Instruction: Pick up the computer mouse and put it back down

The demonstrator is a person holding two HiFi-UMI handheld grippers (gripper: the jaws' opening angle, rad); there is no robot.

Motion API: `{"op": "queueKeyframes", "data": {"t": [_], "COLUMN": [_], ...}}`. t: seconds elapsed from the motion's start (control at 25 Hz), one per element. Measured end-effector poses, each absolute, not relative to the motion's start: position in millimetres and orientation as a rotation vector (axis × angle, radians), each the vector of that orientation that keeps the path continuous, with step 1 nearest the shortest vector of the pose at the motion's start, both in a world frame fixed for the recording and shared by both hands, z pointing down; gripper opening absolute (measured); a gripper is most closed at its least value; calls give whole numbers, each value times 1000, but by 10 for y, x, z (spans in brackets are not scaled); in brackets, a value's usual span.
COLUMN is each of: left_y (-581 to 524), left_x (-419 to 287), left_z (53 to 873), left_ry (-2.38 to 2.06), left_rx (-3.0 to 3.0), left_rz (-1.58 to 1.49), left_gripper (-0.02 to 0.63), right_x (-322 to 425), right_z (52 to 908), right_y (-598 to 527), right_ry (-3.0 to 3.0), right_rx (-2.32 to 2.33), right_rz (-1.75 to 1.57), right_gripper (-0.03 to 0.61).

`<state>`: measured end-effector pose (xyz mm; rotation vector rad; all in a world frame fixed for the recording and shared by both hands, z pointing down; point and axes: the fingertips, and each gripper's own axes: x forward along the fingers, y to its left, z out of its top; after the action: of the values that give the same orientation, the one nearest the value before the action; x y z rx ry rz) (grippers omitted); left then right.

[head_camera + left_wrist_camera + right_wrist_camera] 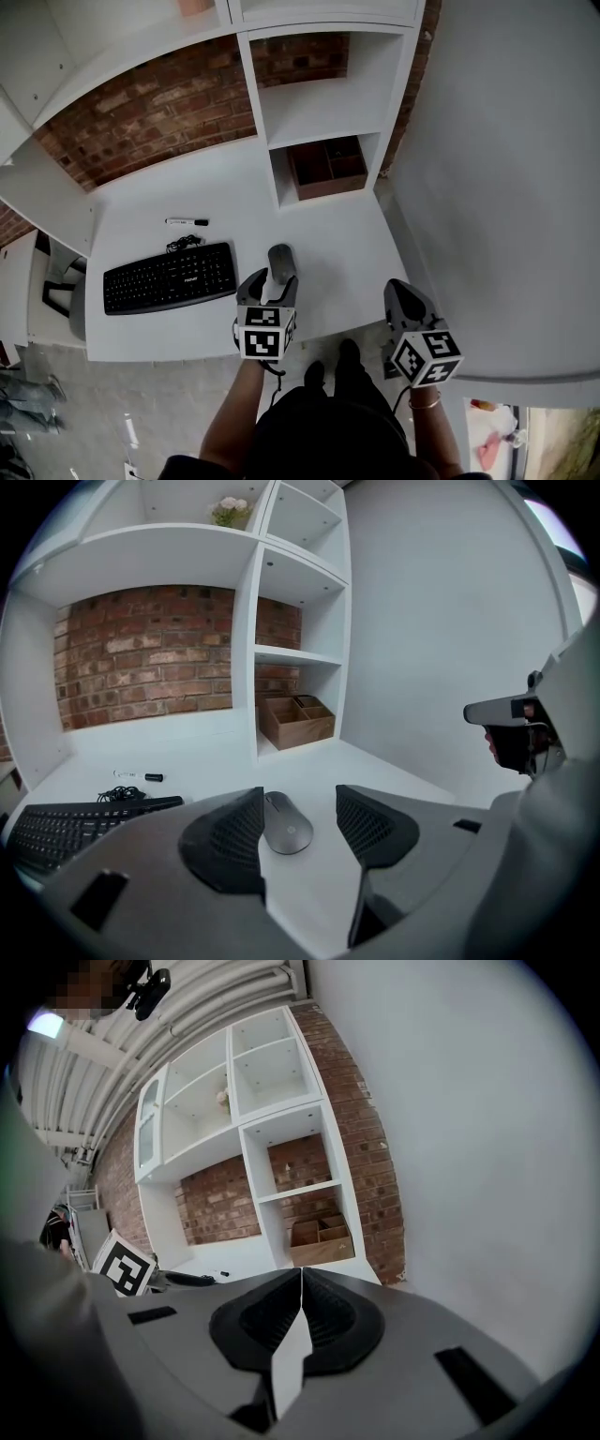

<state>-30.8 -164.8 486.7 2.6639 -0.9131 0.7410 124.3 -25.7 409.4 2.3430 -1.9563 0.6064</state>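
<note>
Left gripper (300,808) lower centre, fingers released, mouse (287,823) on tabletop (150,208) between them, right gripper (300,1283) fingers clenched together, empty

Head view: a camera high above, looking steeply down on the white table (319,244). The camera on the left gripper (300,808) sits low, close behind its jaws, facing across the table to a wooden box (295,719) well ahead of them. The right gripper (300,1288) camera faces that same box from farther back.
</note>
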Motion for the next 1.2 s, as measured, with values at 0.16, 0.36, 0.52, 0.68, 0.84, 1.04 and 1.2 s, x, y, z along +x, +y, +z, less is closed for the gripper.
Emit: {"op": "queueKeyframes", "data": {"t": [0.16, 0.36, 0.52, 0.68, 0.84, 1.04, 1.2], "left_y": [-1734, -1838, -1899, -1954, -2024, -2096, -2177], "left_x": [-292, -268, -213, -156, -127, -96, -118], "left_z": [4943, 5056, 5175, 5289, 5405, 5547, 5632], "left_ry": [-968, -1057, -1107, -1179, -1257, -1278, -1303], "left_rx": [2602, 2502, 2415, 2343, 2288, 2223, 2184], "left_rz": [760, 790, 802, 817, 849, 869, 875], "left_gripper": [236, 255, 264, 279, 293, 296, 296], "right_x": [1355, 1487, 1557, 1655, 1728, 1767, 1749], "right_z": [4096, 4122, 4176, 4242, 4330, 4409, 4458], "right_y": [-526, -919, -1160, -1326, -1446, -1580, -1697], "right_ry": [-2025, -2134, -2207, -2253, -2283, -2312, -2333], "right_rx": [2280, 2146, 2039, 1956, 1891, 1820, 1774], "right_rz": [605, 616, 636, 647, 675, 696, 705], "right_gripper": [5, 6, 5, 5, 5, 6, 5]}}
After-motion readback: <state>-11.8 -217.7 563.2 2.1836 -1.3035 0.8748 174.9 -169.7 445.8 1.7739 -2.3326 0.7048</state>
